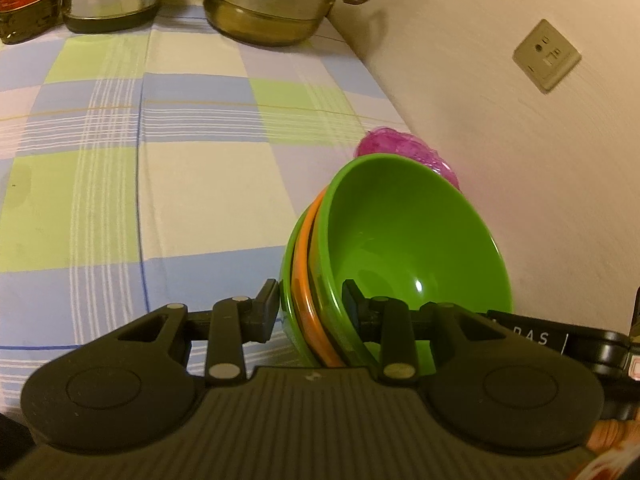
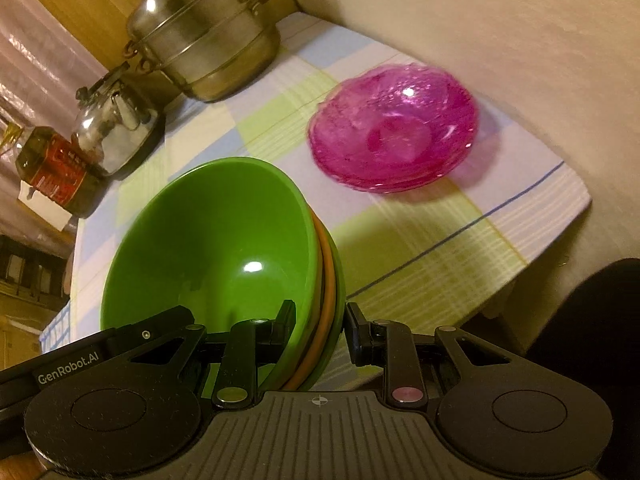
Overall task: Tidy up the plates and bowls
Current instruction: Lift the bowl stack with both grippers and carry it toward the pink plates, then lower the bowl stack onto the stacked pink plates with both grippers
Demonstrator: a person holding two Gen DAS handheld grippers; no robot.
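Bowls (image 1: 400,240), green nested with an orange one, are clamped at opposite rims: the left gripper (image 1: 310,304) and the right gripper (image 2: 318,326) each pinch the stacked edges, holding the stack above the bench (image 1: 180,184). To carry it well, I judge both hands should travel together and level, so neither rim slips or twists out. The right view shows the pink dishes (image 2: 394,128) in full, ahead and right of its gripper, plus a kettle (image 2: 116,136); the left view shows only their edge, but reveals a wall socket (image 1: 547,56).
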